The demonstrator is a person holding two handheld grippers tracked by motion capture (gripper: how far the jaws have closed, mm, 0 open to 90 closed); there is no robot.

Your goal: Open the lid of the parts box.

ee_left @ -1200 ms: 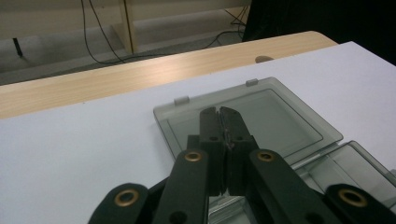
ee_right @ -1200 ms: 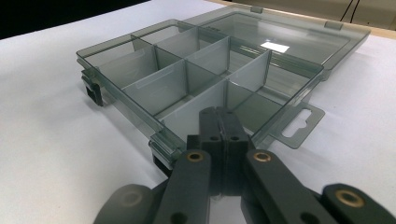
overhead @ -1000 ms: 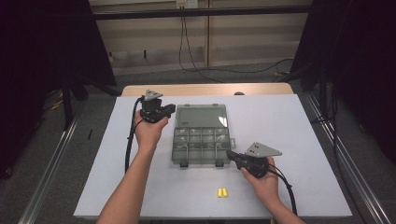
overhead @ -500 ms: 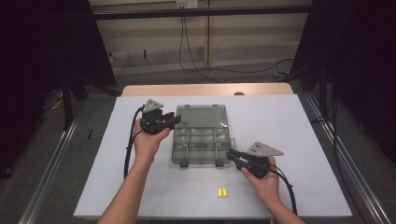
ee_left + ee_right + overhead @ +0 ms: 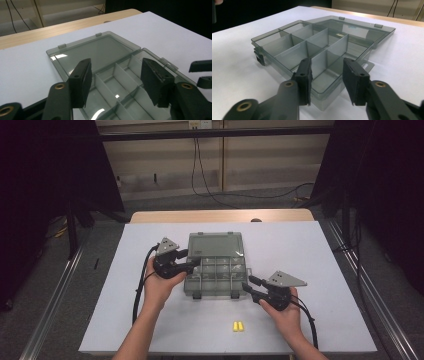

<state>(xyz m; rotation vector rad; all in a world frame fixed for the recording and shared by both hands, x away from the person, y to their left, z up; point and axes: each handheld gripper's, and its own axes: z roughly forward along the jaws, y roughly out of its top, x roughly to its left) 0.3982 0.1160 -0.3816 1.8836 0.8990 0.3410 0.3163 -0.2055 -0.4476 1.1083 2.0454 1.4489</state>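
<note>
Both tongs stand spread around nothing: your left tongs [image 5: 192, 260], at centre left of the high view, point at the left edge of the smoky transparent plastic compartment box [image 5: 216, 265], and your right tongs [image 5: 248, 286], at lower right of centre, point at the box's near right corner. Each pair has just been opening, with nothing between the jaws.

That box lies in the middle of the white table [image 5: 325, 255], its lid [image 5: 215, 244] folded flat toward the top of the frame and its divided tray [image 5: 218, 272] facing up. In the left gripper view the spread pads [image 5: 81, 83] hover over the seam between lid [image 5: 95, 51] and tray; in the right gripper view the pads [image 5: 354, 80] hang just short of the tray's corner wall [image 5: 324, 97], apart from it as far as can be told. The compartments look empty.

Two small yellow cylindrical pieces [image 5: 238, 326] lie side by side on the table at lower centre of the high view, well apart from the box and just left of your right hand [image 5: 282, 312].

You appear to be at the end of the opening step, the box laid open and let go. The next move probably calls for swinging your right tongs down-frame to the yellow pieces, lowering over one, and pinching it gently, since it is small and may roll, before carrying it to a compartment.
</note>
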